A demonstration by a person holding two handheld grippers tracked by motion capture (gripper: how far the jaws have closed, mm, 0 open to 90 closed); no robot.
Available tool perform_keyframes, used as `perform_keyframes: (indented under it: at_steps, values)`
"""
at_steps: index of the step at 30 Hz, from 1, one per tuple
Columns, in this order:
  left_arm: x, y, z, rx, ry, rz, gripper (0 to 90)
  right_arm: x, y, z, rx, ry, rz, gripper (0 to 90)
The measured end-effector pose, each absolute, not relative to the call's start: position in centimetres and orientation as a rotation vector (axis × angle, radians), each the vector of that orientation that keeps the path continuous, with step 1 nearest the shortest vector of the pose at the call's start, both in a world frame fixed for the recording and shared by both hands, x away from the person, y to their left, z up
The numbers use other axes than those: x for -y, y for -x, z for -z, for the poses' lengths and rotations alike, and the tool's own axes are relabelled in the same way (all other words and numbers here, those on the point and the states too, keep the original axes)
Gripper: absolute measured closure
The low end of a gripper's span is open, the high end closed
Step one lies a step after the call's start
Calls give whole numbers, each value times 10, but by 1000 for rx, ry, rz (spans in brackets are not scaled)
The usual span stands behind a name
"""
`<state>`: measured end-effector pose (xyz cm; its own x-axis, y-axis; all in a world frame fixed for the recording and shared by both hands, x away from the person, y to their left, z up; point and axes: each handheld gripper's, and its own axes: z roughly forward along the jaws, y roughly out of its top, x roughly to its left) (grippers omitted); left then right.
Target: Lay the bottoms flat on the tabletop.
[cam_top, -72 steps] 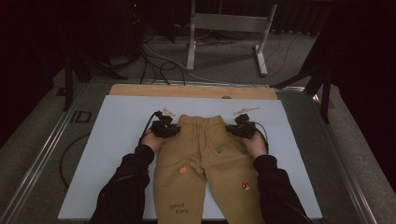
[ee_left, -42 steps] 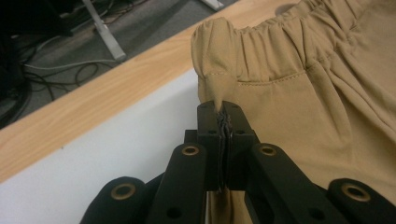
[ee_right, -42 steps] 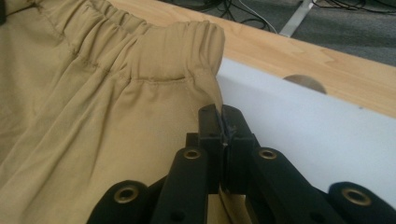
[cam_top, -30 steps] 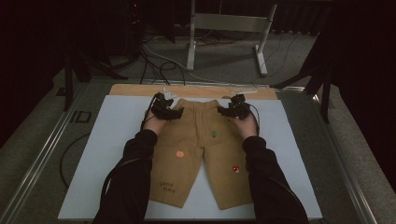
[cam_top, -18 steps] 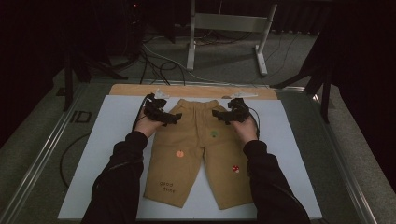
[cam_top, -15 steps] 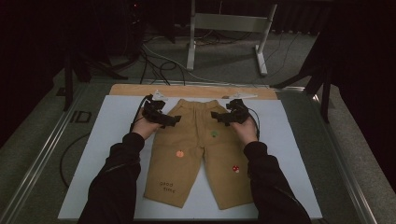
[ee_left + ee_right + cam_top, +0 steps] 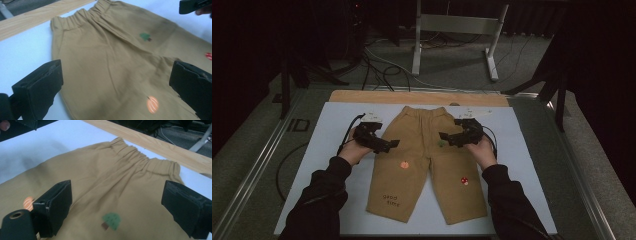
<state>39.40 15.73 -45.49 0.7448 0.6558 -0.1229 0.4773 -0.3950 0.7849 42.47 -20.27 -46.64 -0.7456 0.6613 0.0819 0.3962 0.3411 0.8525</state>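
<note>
A pair of tan children's pants [image 7: 427,160] lies flat on the white mat [image 7: 332,150], waistband toward the far edge. My left gripper [image 7: 391,145] hovers over the pants' left hip and points inward. Its jaws have just been opening and stand open with nothing between them. My right gripper [image 7: 445,137] hovers over the right hip, also just opened and holding nothing. In the left gripper view the open left gripper [image 7: 115,87] frames the pants [image 7: 105,57], with an orange pumpkin patch [image 7: 152,105] below. In the right gripper view the right gripper [image 7: 120,202] hangs above a green tree patch [image 7: 111,220].
A wooden strip [image 7: 412,97] borders the mat's far edge, close behind the waistband [image 7: 150,161]. Metal rails [image 7: 257,170] run along the table's sides. Cables and a stand's legs [image 7: 452,45] lie on the floor beyond. Bare mat stretches left and right of the pants.
The pants slid toward the far edge with both grippers at the waistband. Then both grippers let go and drew back toward the person, jaws opened, and the pants stayed flat.
</note>
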Motion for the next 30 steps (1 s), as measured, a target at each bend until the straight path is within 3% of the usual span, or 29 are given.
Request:
perform_keyframes:
  at_steps: [18,30]
  values:
    - [-196,-322,477,-817,-2102,-269,4,212,-352,483,-2430,-814,-1360,95]
    - [-214,-268,504,-793,-2131,-218,3,245,-292,491,-2467,-801,-1342,95]
